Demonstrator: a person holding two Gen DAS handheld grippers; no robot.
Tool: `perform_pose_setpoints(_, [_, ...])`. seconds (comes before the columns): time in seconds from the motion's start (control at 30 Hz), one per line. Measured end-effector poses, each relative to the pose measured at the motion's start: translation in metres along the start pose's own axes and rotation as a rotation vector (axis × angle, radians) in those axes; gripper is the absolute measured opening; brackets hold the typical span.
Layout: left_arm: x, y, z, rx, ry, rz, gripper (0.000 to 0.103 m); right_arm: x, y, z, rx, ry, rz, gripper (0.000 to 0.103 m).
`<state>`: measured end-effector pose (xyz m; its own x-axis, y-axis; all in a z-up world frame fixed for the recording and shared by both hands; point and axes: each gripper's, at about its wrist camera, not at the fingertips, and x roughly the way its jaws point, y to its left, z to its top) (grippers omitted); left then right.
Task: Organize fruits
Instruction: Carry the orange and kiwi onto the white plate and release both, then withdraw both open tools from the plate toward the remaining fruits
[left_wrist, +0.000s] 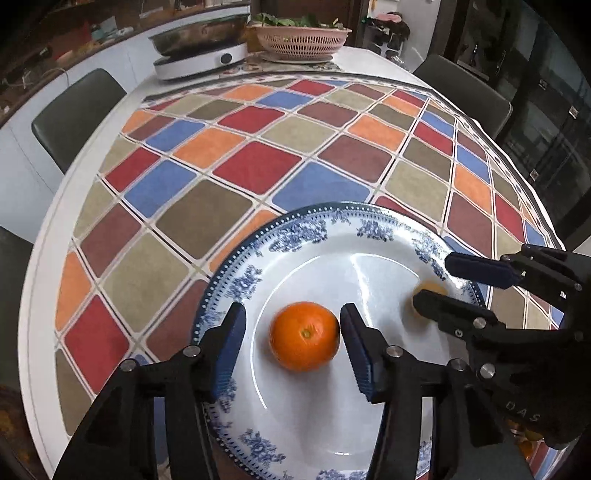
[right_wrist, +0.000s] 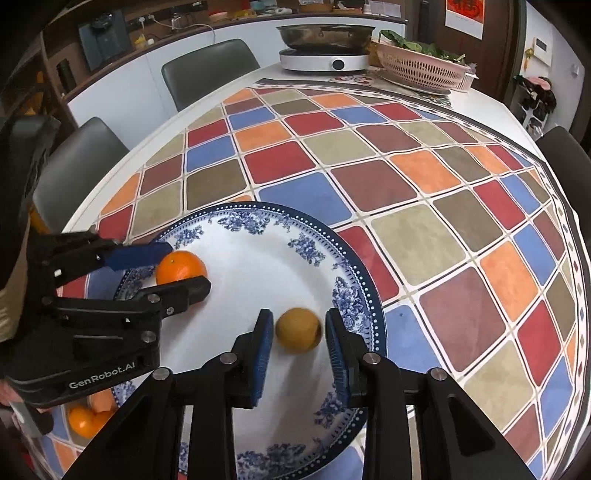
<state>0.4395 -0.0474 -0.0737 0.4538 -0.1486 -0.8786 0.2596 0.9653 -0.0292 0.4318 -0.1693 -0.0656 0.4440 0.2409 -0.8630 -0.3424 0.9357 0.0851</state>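
A blue-and-white plate (left_wrist: 369, 236) (right_wrist: 229, 229) lies on the checkered tablecloth. An orange (left_wrist: 304, 335) (right_wrist: 180, 267) sits on the plate between the fingers of my left gripper (left_wrist: 291, 345) (right_wrist: 181, 267). The jaws are open; the right pad touches or nearly touches it. A yellowish fruit (right_wrist: 298, 329) (left_wrist: 430, 286) sits on the plate between the fingers of my right gripper (right_wrist: 298, 352) (left_wrist: 439, 278). Those jaws are open with small gaps on both sides.
More orange fruit (right_wrist: 83, 419) lies off the plate at the near left. At the table's far end stand an induction cooker with a steel pan (left_wrist: 201, 55) (right_wrist: 325, 59) and a pink basket of greens (left_wrist: 301, 38) (right_wrist: 421, 66). Chairs (left_wrist: 74, 114) surround the table.
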Motion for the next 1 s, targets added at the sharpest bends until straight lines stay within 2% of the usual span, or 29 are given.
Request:
perform_pose_setpoints(0.03, [-0.004, 0.000, 0.000, 0.001, -0.007, 0.007, 0.053, -0.002, 0.000, 0.000, 0.001, -0.006, -0.002, 0.042])
perform_pose_setpoints(0.2, [-0.034, 0.000, -0.007, 0.002, -0.054, 0.024, 0.056, -0.018, 0.000, -0.004, 0.022, -0.036, -0.004, 0.042])
perform_pose_setpoints(0.57, [-0.121, -0.021, -0.046, 0.027, -0.225, 0.053, 0.068, -0.095, 0.016, -0.029, 0.017, -0.148, -0.031, 0.042])
perform_pose_setpoints(0.7, [-0.154, -0.030, -0.064, 0.027, -0.284, 0.046, 0.070, -0.122, 0.026, -0.045, 0.012, -0.189, -0.047, 0.049])
perform_pose_setpoints(0.87, [-0.187, -0.040, -0.087, 0.029, -0.348, 0.035, 0.076, -0.159, 0.039, -0.067, 0.007, -0.253, -0.047, 0.050])
perform_pose_setpoints(0.93, [-0.200, -0.043, -0.096, 0.028, -0.371, 0.030, 0.077, -0.172, 0.044, -0.075, 0.005, -0.275, -0.058, 0.057])
perform_pose_setpoints(1.0, [-0.212, -0.046, -0.107, 0.021, -0.394, 0.023, 0.079, -0.182, 0.048, -0.082, 0.007, -0.297, -0.061, 0.058])
